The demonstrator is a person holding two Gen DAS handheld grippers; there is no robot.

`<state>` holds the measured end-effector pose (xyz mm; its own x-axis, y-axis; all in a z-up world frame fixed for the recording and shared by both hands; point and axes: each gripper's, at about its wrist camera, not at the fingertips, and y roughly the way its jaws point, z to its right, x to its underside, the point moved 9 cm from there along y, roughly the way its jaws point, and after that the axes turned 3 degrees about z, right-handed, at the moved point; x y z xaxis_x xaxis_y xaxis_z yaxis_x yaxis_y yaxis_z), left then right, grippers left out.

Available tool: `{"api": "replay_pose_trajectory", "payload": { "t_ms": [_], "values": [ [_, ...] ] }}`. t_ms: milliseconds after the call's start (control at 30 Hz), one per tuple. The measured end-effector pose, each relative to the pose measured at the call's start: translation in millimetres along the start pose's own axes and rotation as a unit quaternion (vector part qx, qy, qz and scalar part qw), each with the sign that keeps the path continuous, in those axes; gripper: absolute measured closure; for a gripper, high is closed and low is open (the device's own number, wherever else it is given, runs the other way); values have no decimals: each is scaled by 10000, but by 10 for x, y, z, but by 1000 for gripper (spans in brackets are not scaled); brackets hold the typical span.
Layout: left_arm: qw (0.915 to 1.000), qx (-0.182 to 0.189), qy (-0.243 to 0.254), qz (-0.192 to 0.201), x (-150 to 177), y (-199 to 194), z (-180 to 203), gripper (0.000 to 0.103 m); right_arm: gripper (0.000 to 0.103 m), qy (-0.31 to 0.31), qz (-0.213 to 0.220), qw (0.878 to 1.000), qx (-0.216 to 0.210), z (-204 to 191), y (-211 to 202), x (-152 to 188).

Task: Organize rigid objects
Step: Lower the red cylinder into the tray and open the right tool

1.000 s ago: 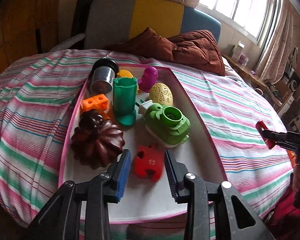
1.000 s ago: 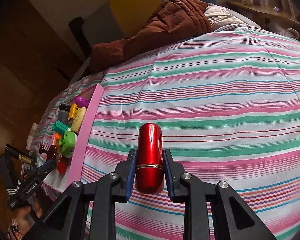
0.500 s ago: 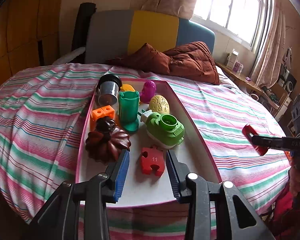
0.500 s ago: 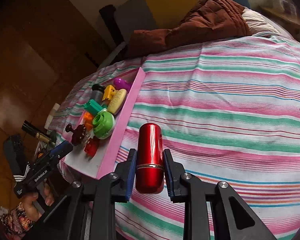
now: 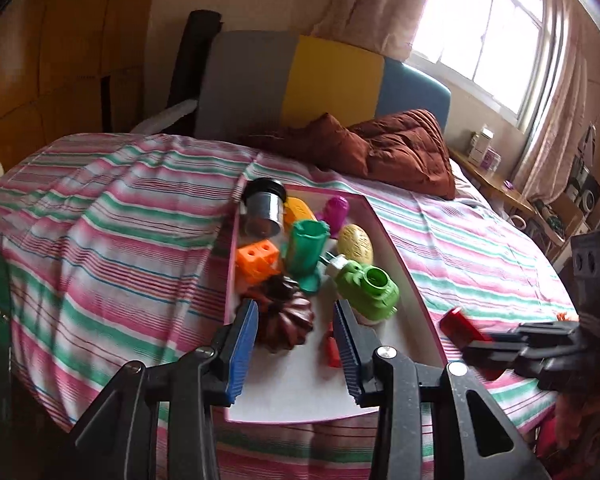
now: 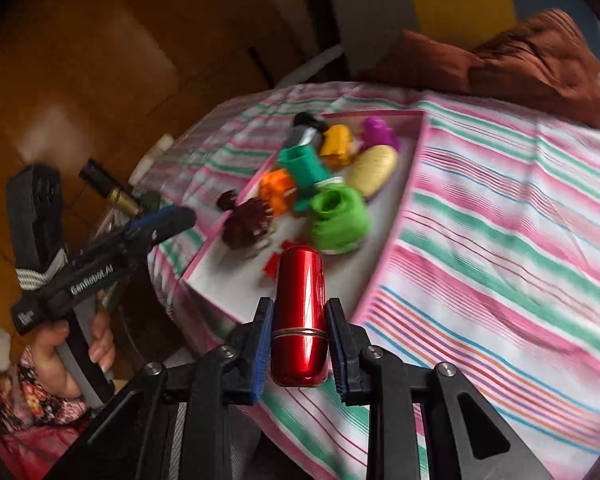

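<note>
- Grippers first: our right gripper pinches a red metallic cylinder between its blue pads, upright along the fingers, held over the near corner of the pink-rimmed tray.
- From the left wrist view we see the same red cylinder just beside the tray's right rim, above the striped bedspread.
- Our left gripper is spread wide and holds nothing; it hovers over the near part of the tray's white floor.
- Between its fingers we see a dark brown fluted mould and a small red piece, partly hidden by the right finger.
- Farther back in the tray lie a green round toy, a teal cup, an orange block, a yellowish egg, a purple figure, a yellow piece and a steel can with a black cap.
- We cannot tell whether the mould touches the orange block.
- The tray rests on the bed; a brown quilt is bunched near the headboard.
</note>
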<state>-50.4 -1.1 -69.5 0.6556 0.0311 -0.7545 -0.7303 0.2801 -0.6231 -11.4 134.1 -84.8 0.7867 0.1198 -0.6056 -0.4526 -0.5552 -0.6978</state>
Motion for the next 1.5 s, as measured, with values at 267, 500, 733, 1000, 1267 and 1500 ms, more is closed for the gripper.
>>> {"api": "replay_pose_trajectory", "payload": {
  "t_ms": [267, 500, 733, 1000, 1267, 1500],
  "values": [
    [9992, -144, -307, 198, -164, -155, -305, 64, 77, -943, -489, 9943, -52, -539, 573, -82],
    [9984, -149, -476, 265, -213, -213, -452, 64, 76, -1574, -884, 9836, -20, -705, 865, -60],
    [9978, -155, -586, 280, -228, -232, -505, 64, 76, -1813, -898, 9793, -19, -785, 941, -51],
    [9983, -104, -523, 249, -213, -204, -456, 64, 74, -1685, -870, 9818, 65, -715, 912, 0],
    [9991, -34, -382, 179, -144, -153, -368, 64, 67, -1513, -678, 9858, 277, -619, 822, -52],
    [9989, 73, -444, 137, -116, -128, -340, 64, 64, -1436, -561, 9862, 609, -535, 731, -73]
  ]
}}
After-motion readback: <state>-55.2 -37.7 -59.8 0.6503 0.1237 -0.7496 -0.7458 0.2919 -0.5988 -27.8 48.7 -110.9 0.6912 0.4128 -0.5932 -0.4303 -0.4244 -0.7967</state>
